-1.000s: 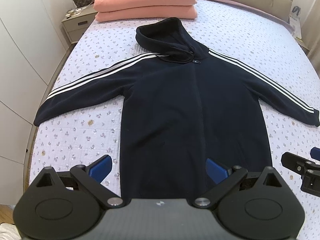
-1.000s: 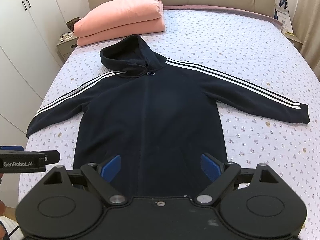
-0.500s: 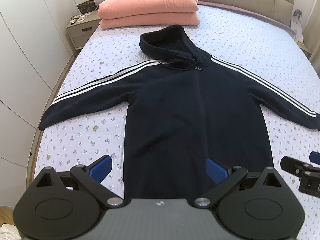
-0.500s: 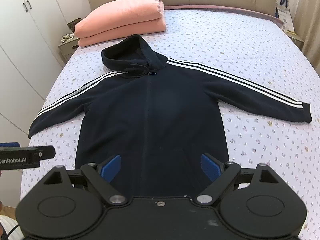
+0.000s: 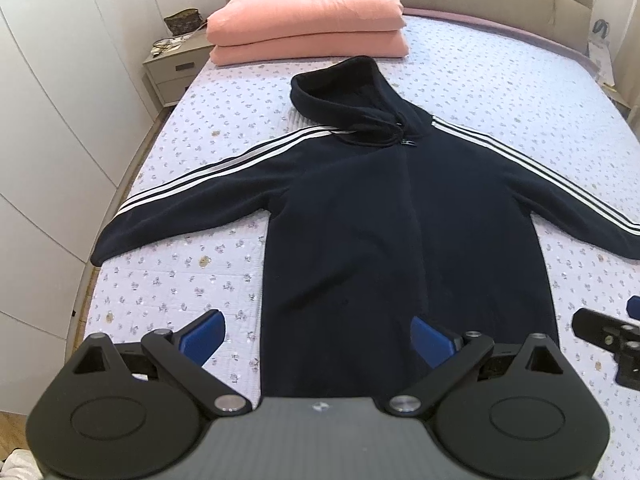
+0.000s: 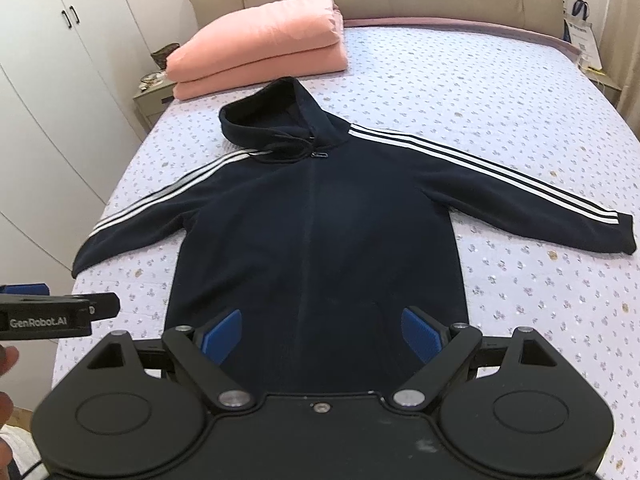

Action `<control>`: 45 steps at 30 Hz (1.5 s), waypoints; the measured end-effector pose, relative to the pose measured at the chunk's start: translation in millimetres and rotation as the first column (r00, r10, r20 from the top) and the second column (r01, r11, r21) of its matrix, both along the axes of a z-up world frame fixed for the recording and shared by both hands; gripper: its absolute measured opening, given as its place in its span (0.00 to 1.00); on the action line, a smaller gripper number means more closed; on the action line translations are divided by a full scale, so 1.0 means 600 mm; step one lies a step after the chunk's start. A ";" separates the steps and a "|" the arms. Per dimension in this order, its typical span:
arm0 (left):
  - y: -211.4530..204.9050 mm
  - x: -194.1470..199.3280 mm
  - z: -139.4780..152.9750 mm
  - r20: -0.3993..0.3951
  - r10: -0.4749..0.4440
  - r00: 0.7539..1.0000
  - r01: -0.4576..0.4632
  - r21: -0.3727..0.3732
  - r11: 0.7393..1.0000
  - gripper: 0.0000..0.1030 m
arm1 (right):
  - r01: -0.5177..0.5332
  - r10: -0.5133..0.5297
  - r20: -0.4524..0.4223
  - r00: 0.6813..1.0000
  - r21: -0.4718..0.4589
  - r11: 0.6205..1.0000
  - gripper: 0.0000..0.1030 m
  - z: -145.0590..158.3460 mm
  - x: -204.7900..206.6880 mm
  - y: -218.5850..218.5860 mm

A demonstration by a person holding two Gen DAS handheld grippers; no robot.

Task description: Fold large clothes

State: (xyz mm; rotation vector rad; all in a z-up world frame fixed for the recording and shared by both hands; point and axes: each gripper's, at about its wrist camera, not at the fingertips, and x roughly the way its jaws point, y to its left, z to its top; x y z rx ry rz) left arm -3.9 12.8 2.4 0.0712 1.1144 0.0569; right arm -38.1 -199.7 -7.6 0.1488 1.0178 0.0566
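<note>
A dark navy zip hoodie (image 5: 400, 224) (image 6: 316, 232) with white-striped sleeves lies flat and face up on the bed, both sleeves spread out sideways and the hood towards the headboard. My left gripper (image 5: 316, 336) hovers open above the hem's left part, blue pads wide apart, nothing between them. My right gripper (image 6: 320, 334) is open too, over the hem's middle, and holds nothing. Each gripper's tip shows at the edge of the other's view. The hem itself is hidden behind the gripper bodies.
Two stacked pink pillows (image 5: 308, 40) (image 6: 260, 60) lie at the head of the bed (image 5: 500, 92). White wardrobe doors (image 5: 52, 120) run close along the left side, with a bedside table (image 5: 176, 68) beyond. A hand (image 6: 6, 360) shows at the left edge.
Both grippers have pulled back and tilted up, so the hoodie sits lower in view and more headboard shows. The hoodie has not moved. Jaws remain open.
</note>
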 end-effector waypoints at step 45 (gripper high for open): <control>0.652 0.295 -0.448 -0.066 0.348 0.935 -0.334 -0.489 0.805 0.85 | -0.246 0.239 -0.059 0.969 -0.257 0.935 1.00 -0.476 0.563 0.477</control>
